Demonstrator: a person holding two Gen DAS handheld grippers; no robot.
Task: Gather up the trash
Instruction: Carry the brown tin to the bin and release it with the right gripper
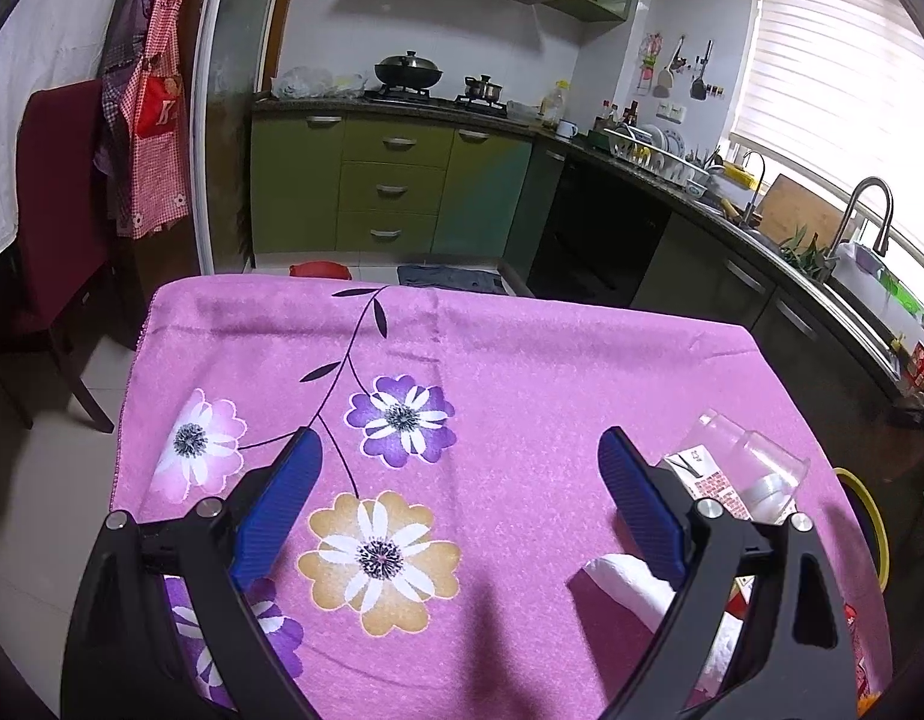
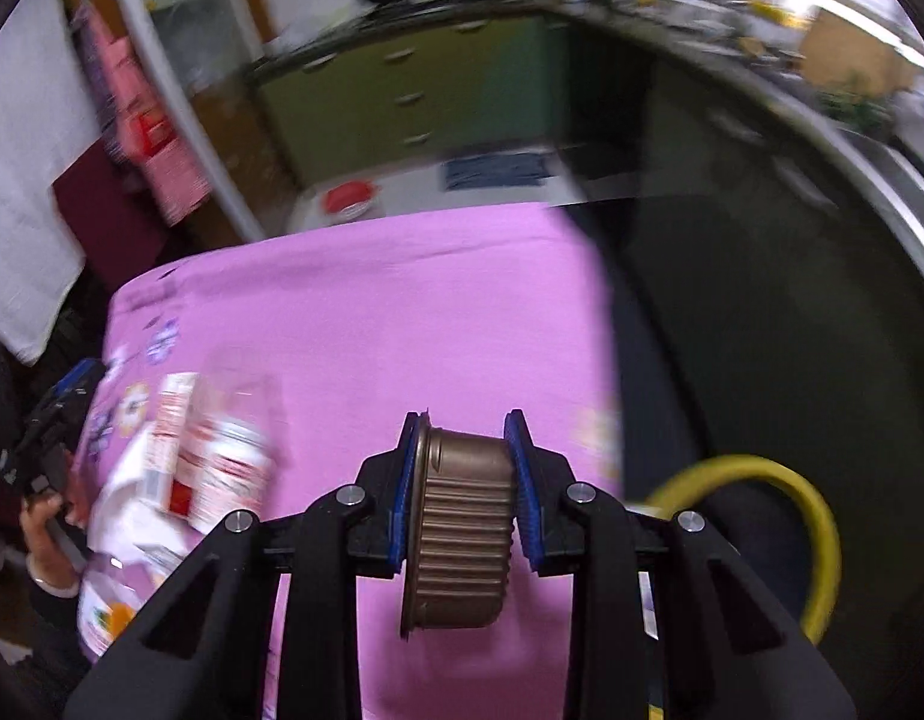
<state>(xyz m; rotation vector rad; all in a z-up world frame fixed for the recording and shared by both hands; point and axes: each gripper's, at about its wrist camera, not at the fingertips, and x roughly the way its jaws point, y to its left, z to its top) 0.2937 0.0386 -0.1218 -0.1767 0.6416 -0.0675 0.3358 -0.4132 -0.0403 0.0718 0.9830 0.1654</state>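
My right gripper point(image 2: 465, 432) is shut on a brown ribbed plastic cup point(image 2: 462, 516), held on its side above the pink flowered cloth point(image 2: 402, 300). The yellow-rimmed bin point(image 2: 816, 540) lies just to the right, below the table edge. More trash sits at the left of that view: a red-and-white carton point(image 2: 174, 420), a clear plastic cup point(image 2: 234, 462) and white paper point(image 2: 132, 516), all blurred. My left gripper point(image 1: 459, 450) stands open over the cloth point(image 1: 522, 360) with nothing between its fingers. The clear cup point(image 1: 750, 468), carton point(image 1: 708, 480) and white paper point(image 1: 630, 588) lie beside its right finger.
The yellow bin rim point(image 1: 870, 516) shows past the table's right edge. A dark red chair point(image 1: 60, 204) stands at the left. Green kitchen cabinets point(image 1: 390, 186) and a counter with a sink point(image 1: 852, 288) run behind and to the right. A red lid point(image 1: 318, 270) lies on the floor.
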